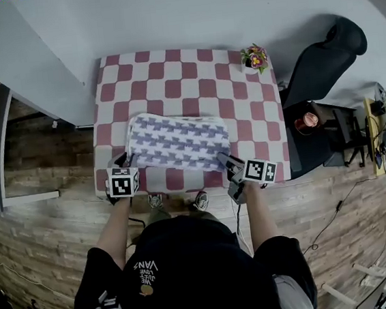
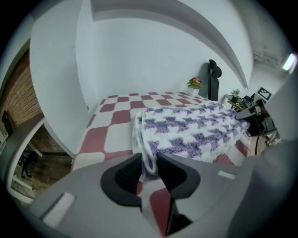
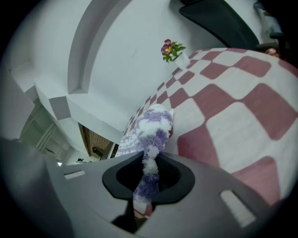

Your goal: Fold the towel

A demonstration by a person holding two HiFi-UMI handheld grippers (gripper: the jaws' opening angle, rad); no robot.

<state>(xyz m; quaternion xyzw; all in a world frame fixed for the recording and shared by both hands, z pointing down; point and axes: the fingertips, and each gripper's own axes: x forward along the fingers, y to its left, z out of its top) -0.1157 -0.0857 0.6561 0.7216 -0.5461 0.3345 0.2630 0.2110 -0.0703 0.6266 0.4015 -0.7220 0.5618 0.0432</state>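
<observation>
The towel point(image 1: 177, 142) lies flat on the worktop point(image 1: 177, 70). The right tool point(image 3: 148, 169) pinches its 5 o'clock corner. The left tool point(image 2: 149, 160), slightly open, straddles the 7 o'clock edge unclamped. The fold itself looks barely begun.

Red-and-white checkered table point(image 1: 184, 72) stretches out ahead of the right gripper point(image 1: 224, 159). A little pot of flowers point(image 1: 255, 58) sits on the far corner, well ahead of it and a bit to its right. A black office chair point(image 1: 320, 61) stands further off on that same side, past the table edge. There's wood-plank floor point(image 1: 364, 221) underneath it all.
</observation>
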